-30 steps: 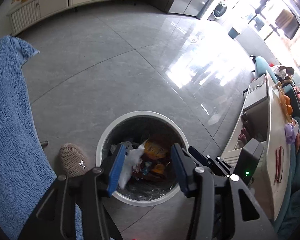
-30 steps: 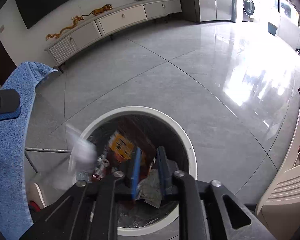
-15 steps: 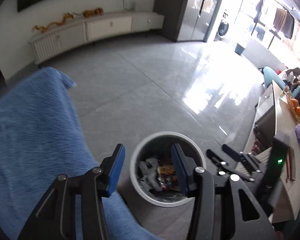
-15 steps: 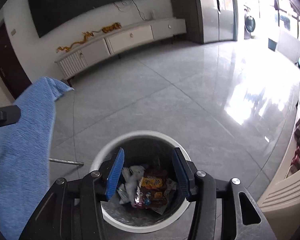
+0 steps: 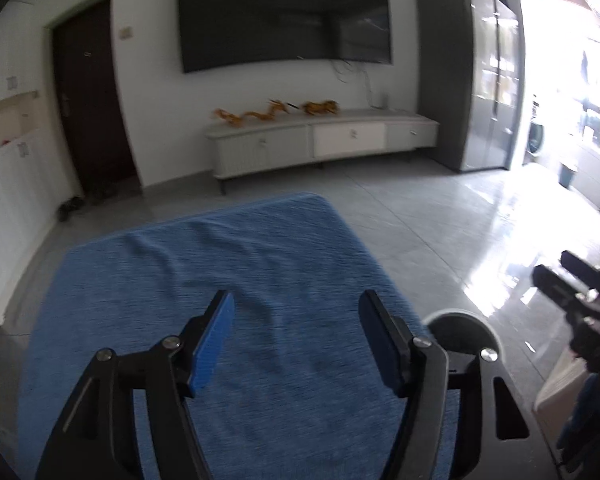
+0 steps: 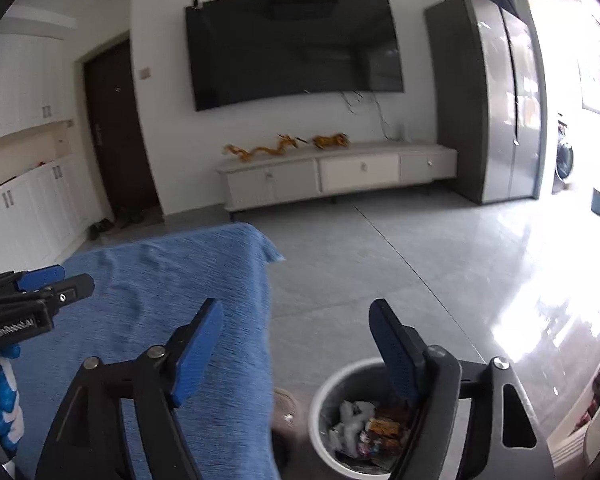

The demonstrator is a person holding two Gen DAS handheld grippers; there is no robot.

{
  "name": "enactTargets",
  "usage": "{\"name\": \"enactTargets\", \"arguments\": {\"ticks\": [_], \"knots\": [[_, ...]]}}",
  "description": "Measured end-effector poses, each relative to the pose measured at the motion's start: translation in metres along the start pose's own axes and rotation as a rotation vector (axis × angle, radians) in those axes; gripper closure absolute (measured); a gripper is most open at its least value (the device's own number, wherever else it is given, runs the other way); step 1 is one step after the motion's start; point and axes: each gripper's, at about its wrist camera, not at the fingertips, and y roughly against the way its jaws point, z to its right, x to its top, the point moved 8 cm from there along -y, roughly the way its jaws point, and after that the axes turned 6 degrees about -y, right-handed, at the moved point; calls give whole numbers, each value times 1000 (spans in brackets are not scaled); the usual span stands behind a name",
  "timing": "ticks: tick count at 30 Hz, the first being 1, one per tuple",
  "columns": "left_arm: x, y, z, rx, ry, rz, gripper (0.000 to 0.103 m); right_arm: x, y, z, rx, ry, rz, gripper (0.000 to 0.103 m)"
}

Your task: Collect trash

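Observation:
A round white trash bin (image 6: pixel 324 408) stands on the floor beside the table and holds crumpled white paper (image 6: pixel 350 420) and coloured wrappers (image 6: pixel 384 428); its rim also shows in the left wrist view (image 5: pixel 460 320). My left gripper (image 5: pixel 296 340) is open and empty above the blue cloth (image 5: pixel 220 280) on the table. My right gripper (image 6: pixel 296 348) is open and empty, raised above the table edge and the bin. The left gripper also shows at the left of the right wrist view (image 6: pixel 36 288).
A blue cloth (image 6: pixel 160 300) covers the table. A brown slipper (image 6: pixel 288 412) lies on the floor by the bin. A TV cabinet (image 6: pixel 336 172), wall TV (image 6: pixel 292 48) and grey fridge (image 6: pixel 488 92) stand at the far side of the grey tiled floor.
Both grippers rose and tilted up from over the bin toward the room. The right gripper opened and its trash now lies in the bin. The left gripper moved over the blue cloth.

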Motion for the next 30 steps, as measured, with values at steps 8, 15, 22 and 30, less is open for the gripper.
{"name": "enactTargets", "arguments": {"ticks": [8, 15, 22, 30], "knots": [[-22, 69, -88, 167, 99, 99, 40, 20, 25, -69, 61, 94, 64, 19], [-41, 104, -136, 256, 181, 128, 31, 19, 33, -102, 86, 149, 78, 13], [-50, 125, -160, 316, 221, 156, 29, 16, 37, -118, 89, 178, 86, 11], [-51, 135, -171, 343, 231, 196, 29, 21, 35, -114, 56, 173, 107, 9]]}}
